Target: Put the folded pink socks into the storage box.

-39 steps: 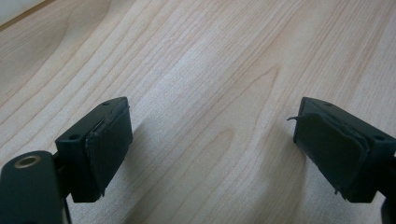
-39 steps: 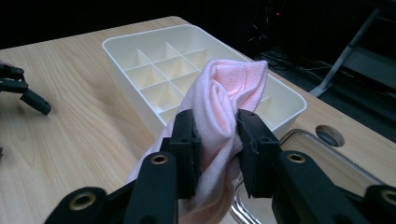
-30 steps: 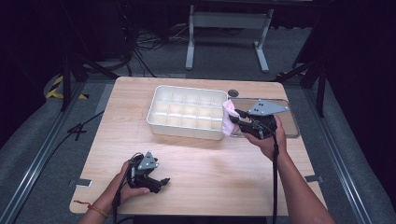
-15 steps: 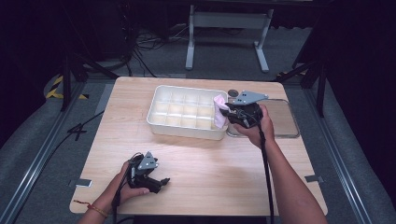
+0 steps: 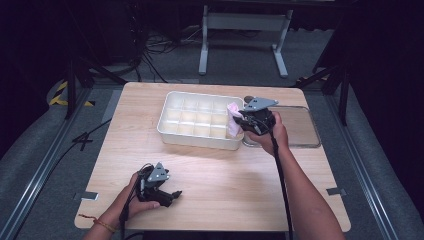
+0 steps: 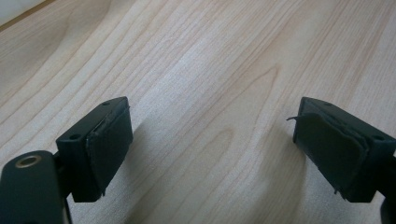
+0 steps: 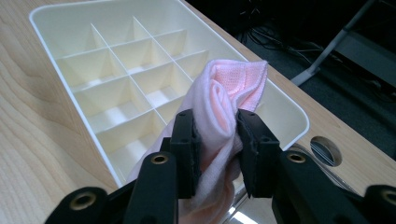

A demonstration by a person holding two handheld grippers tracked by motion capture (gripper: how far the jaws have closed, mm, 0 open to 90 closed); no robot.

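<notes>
Dark studio floor with cables and a metal stand surrounds a pale wood worktop [image 5: 215, 175]. White divided tray [image 5: 172, 131] sits toward the far middle of the worktop, 12 compartments visible in the high view, all bare as far as they show. Right claw [image 5: 240, 123] hangs at the tray's right end, jaws clamped on a pink cloth [image 5: 233, 117]; in the right gripper view the cloth [image 7: 224, 100] bunches up between both pads and sticks out above them, over the tray's near-right corner compartments, some of it hanging below the jaws too. Cannot tell if the cloth touches the tray wall. Clear flat lid or tray [image 5: 300, 127] lies on the worktop just right of the right hand [image 5: 270, 135]. Left claw [image 5: 172, 195] rests low near the worktop's near-left edge, well apart from the tray, held by the left hand [image 5: 135, 197]; its jaws stand wide apart with only bare wood between them, gripping nothing.
</notes>
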